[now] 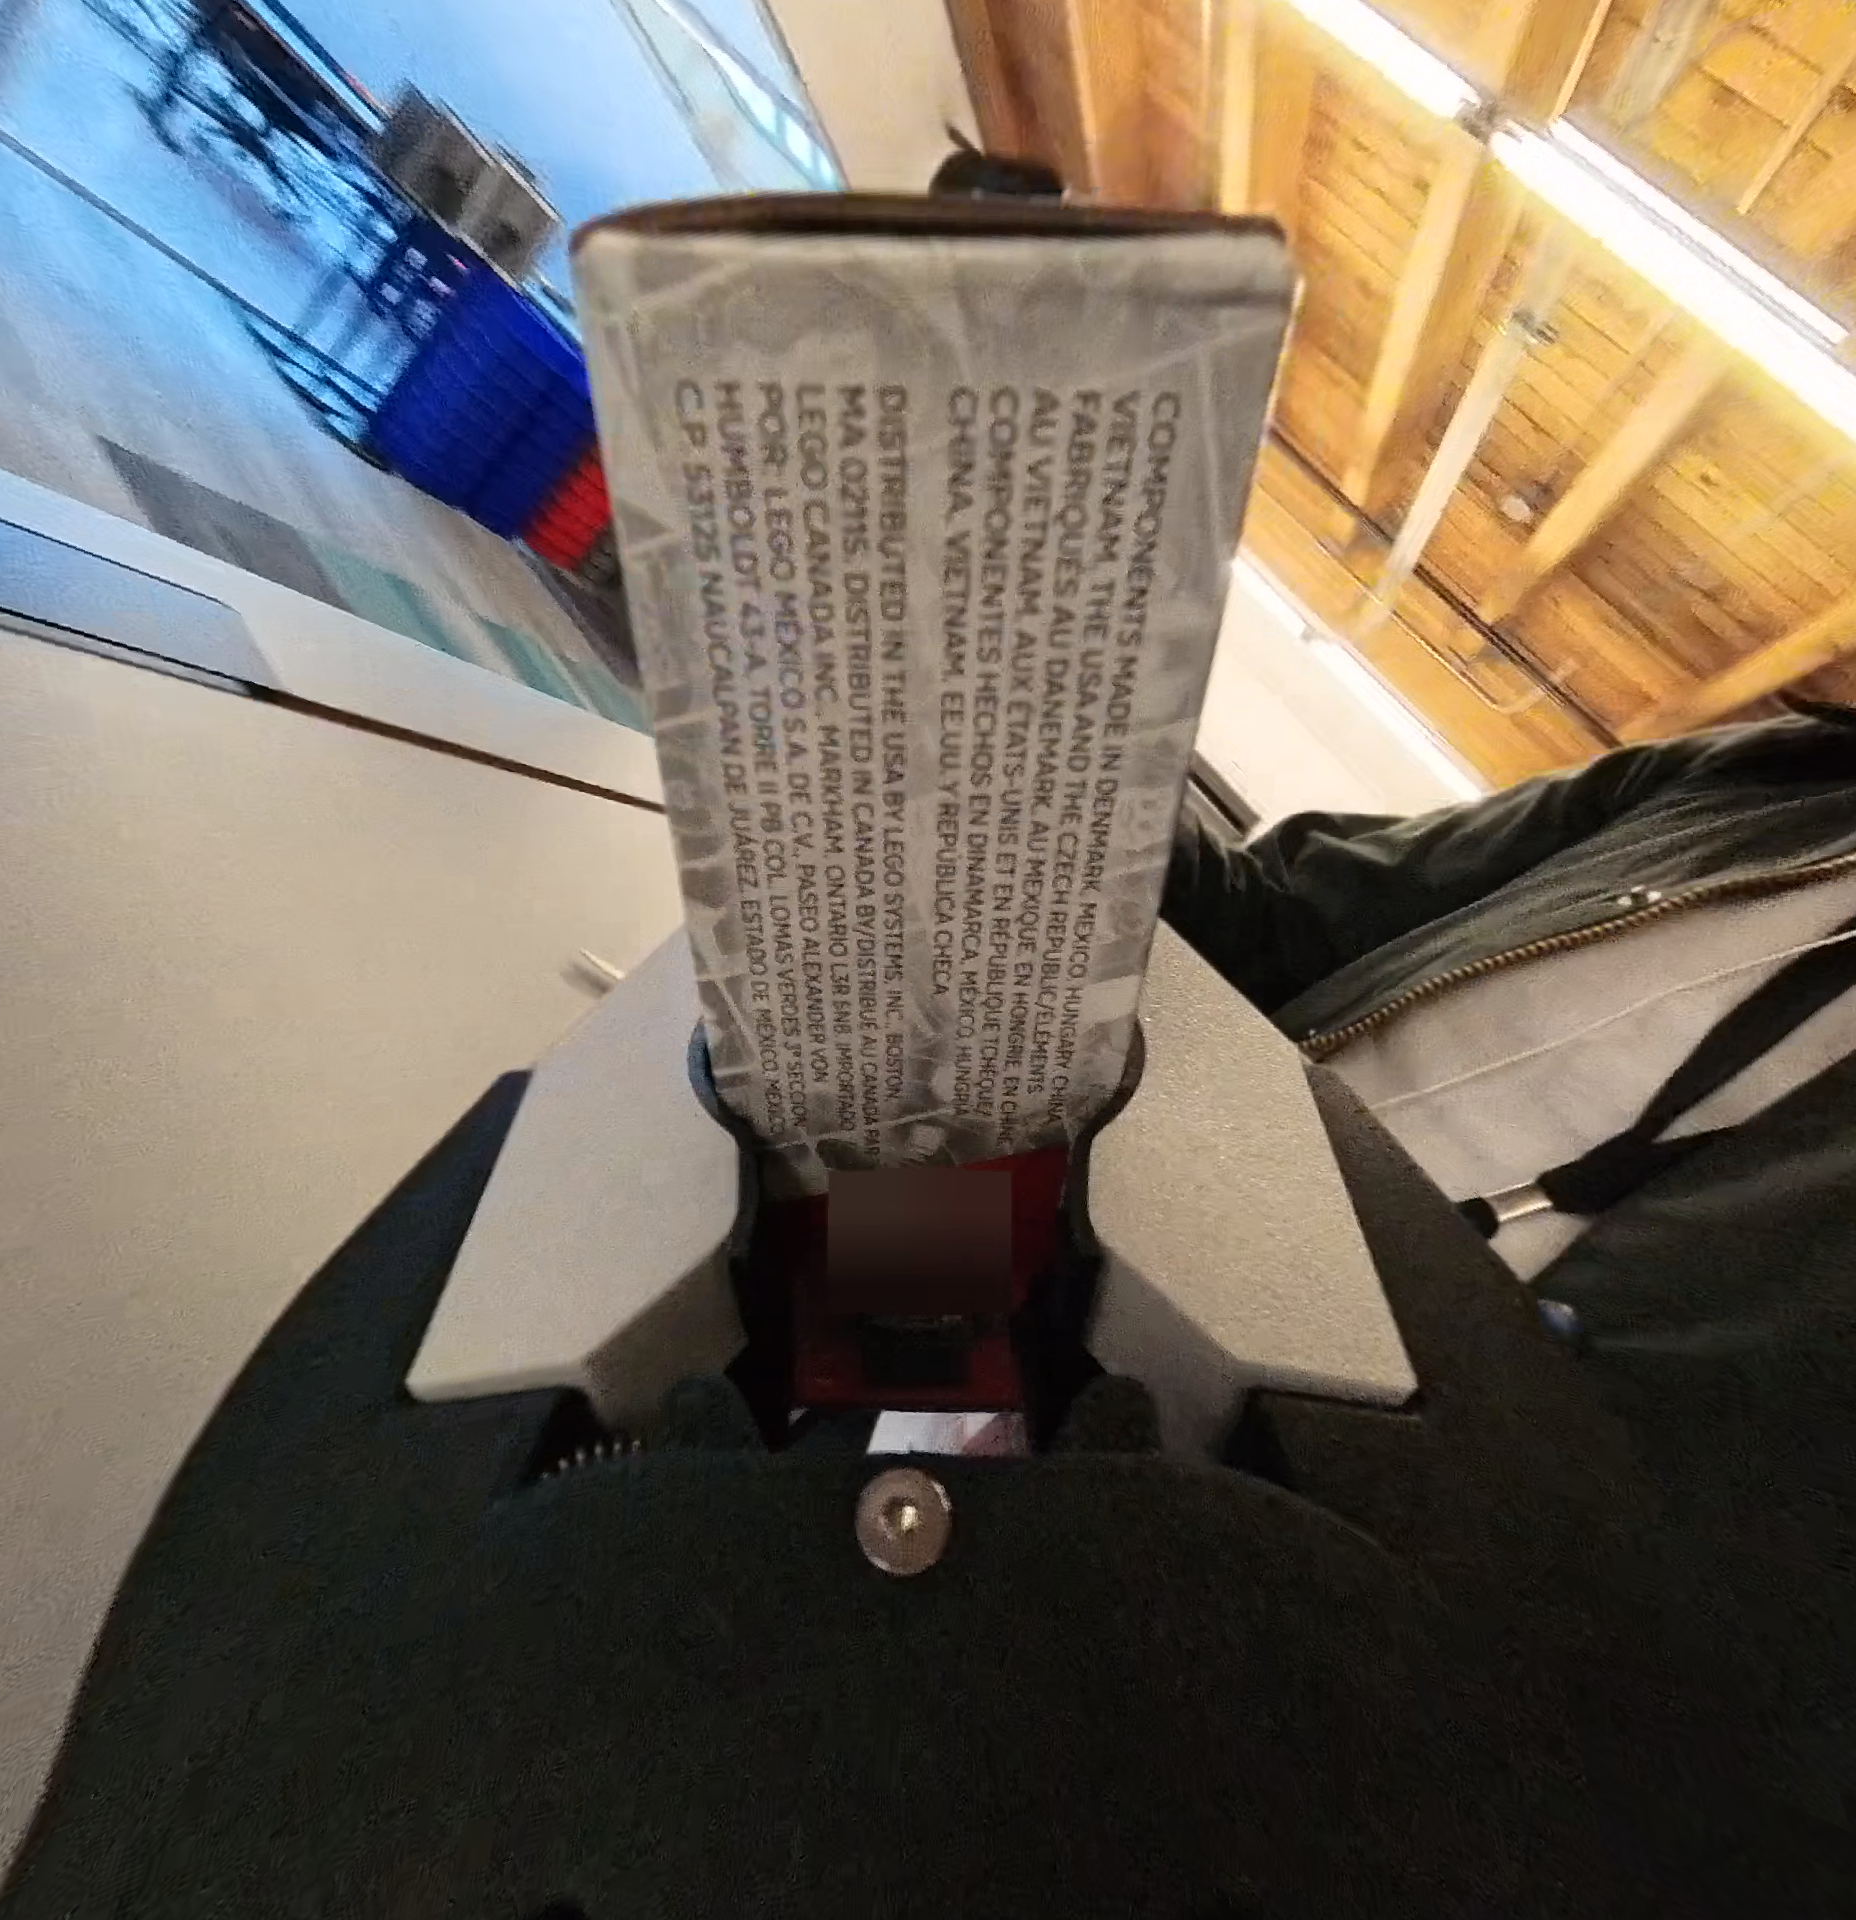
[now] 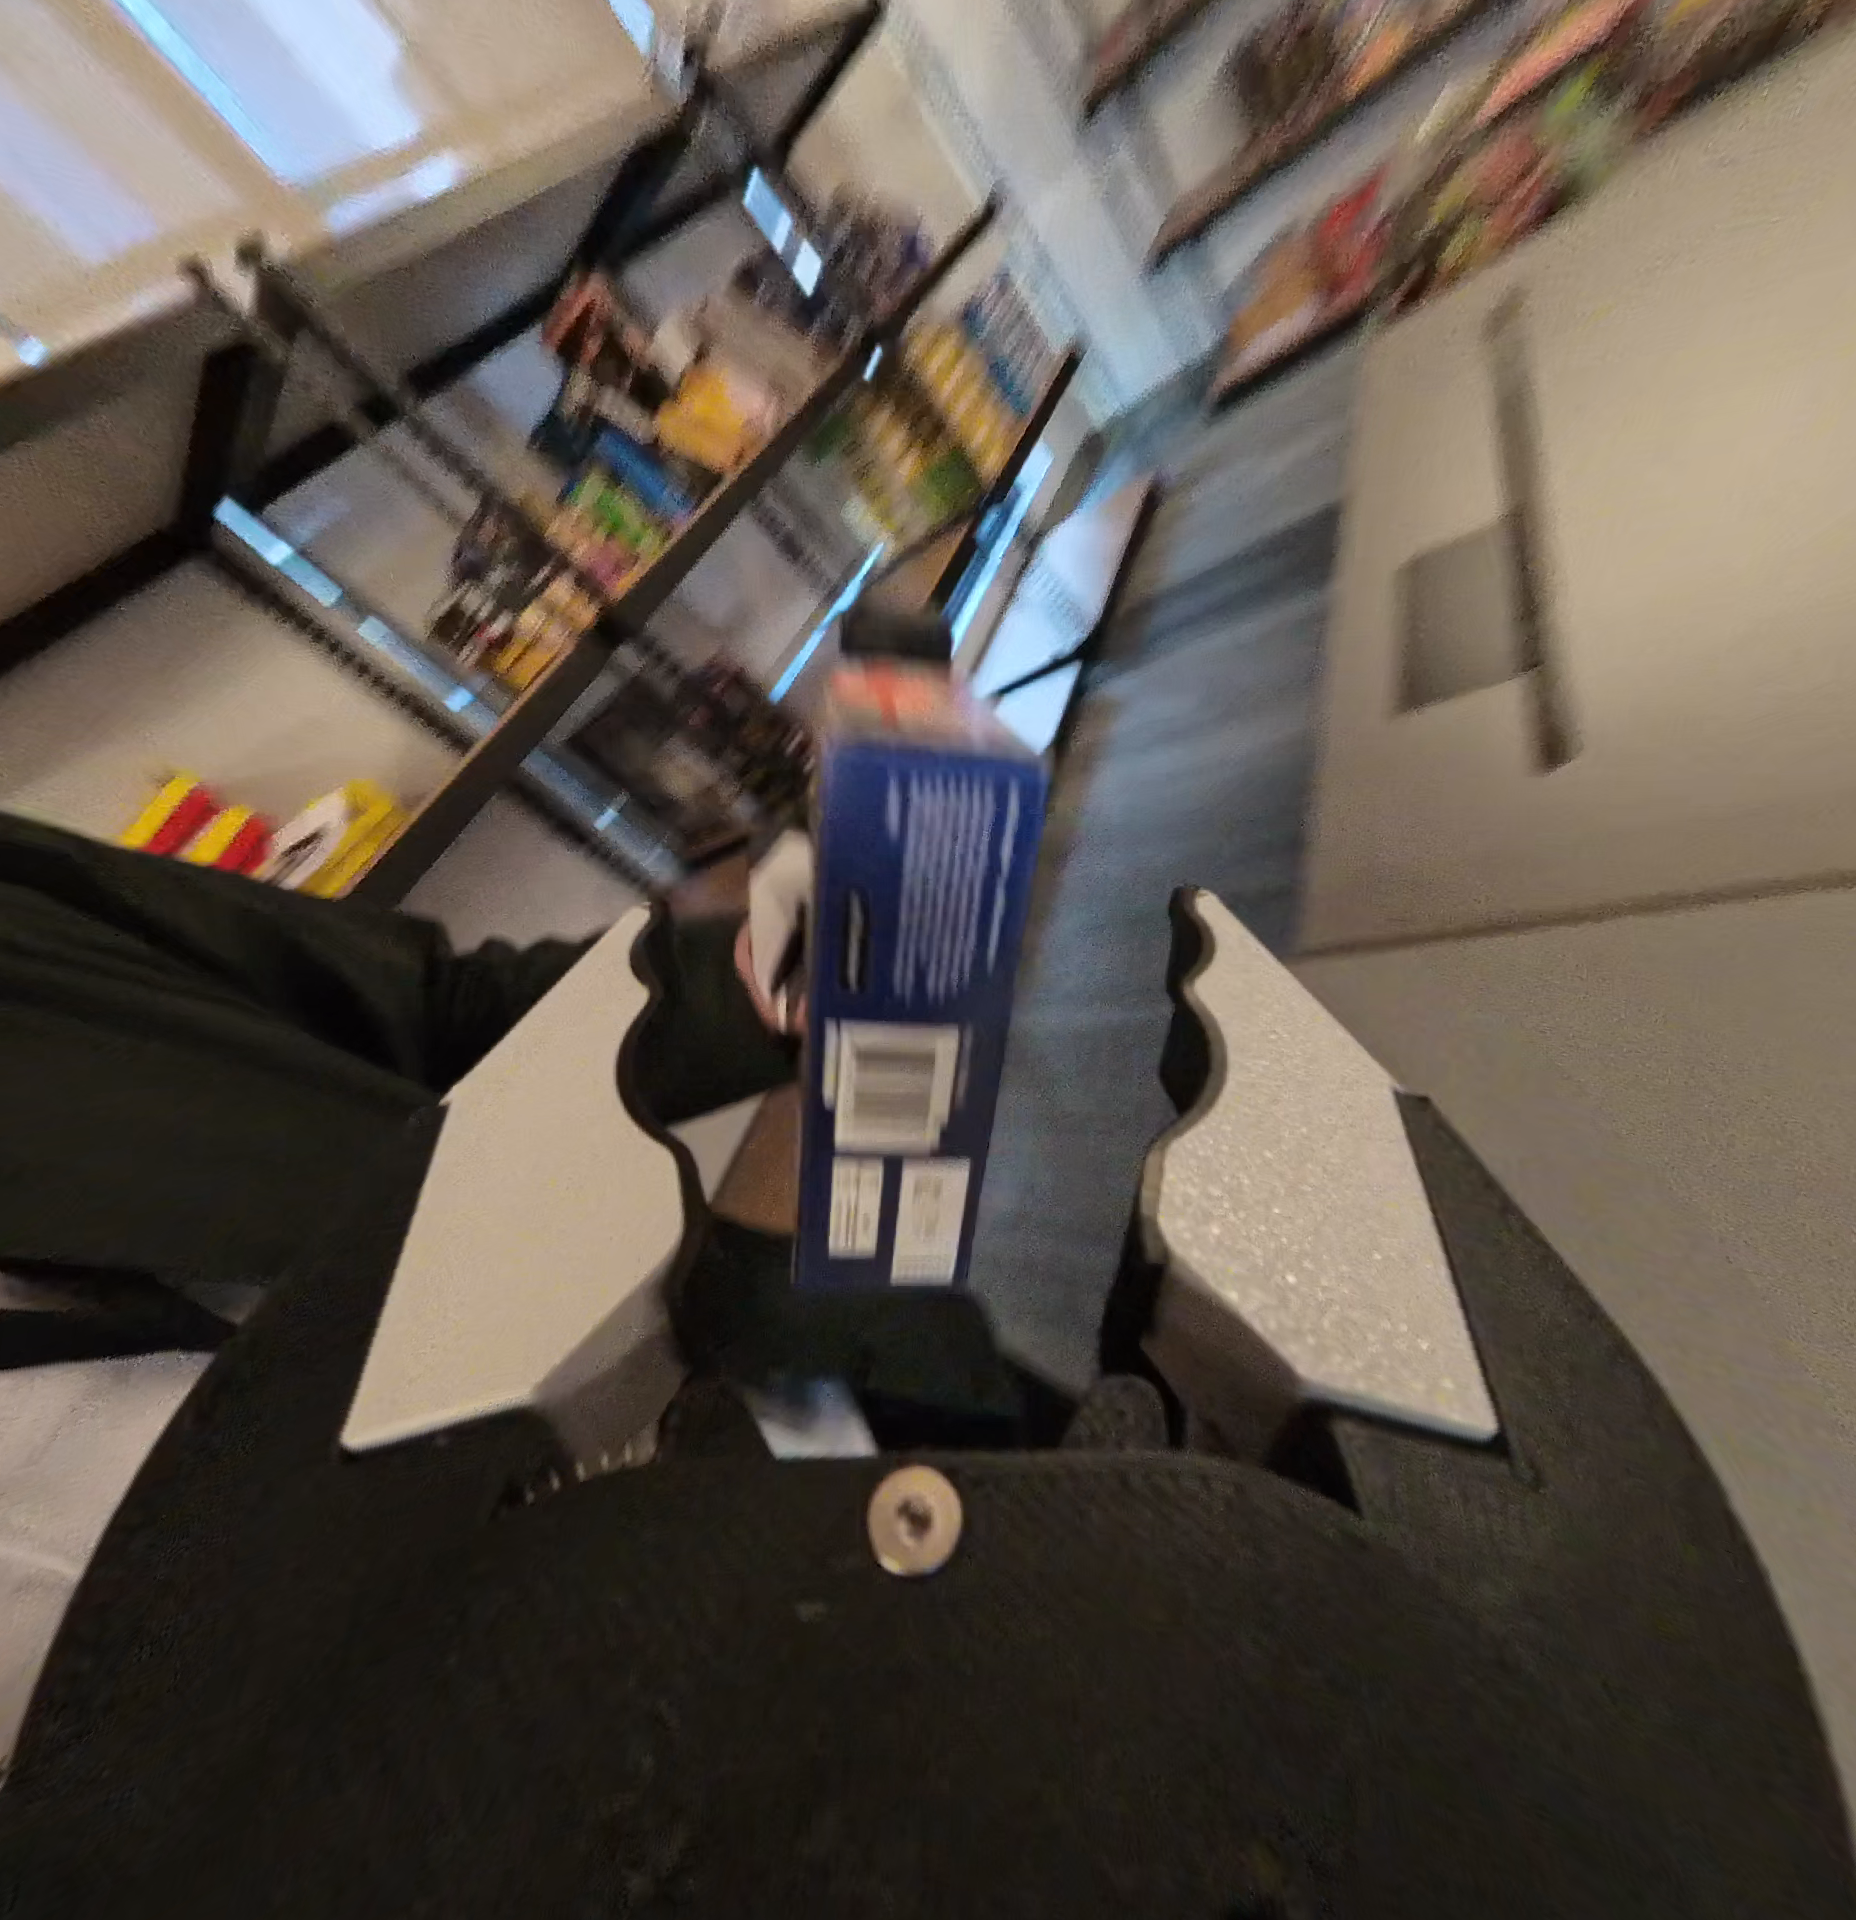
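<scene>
My left gripper [image 1: 919, 1029] is shut on a long cardboard box [image 1: 924, 623]. The box has a grey printed side and a red end, and it points away from the gripper. A small dark part [image 1: 991, 171] shows past its far end. In the right wrist view a blue box [image 2: 919, 935] with white labels stands between the fingers of my right gripper [image 2: 916, 909]. The jaws are wide apart and touch neither side of it. A gloved hand [image 2: 778, 914] and a dark object [image 2: 893, 634] are at its far part. This view is blurred.
A person in a dark jacket [image 1: 1526, 883] is close on the right, and also shows at the left of the right wrist view [image 2: 176, 1039]. Black shelves [image 2: 643, 468] hold colourful boxes. A wooden ceiling [image 1: 1526, 416] is overhead. A blue stack [image 1: 477, 416] stands far off. White panels [image 2: 1630, 623] are at right. Left tips to right tips: about 8 centimetres.
</scene>
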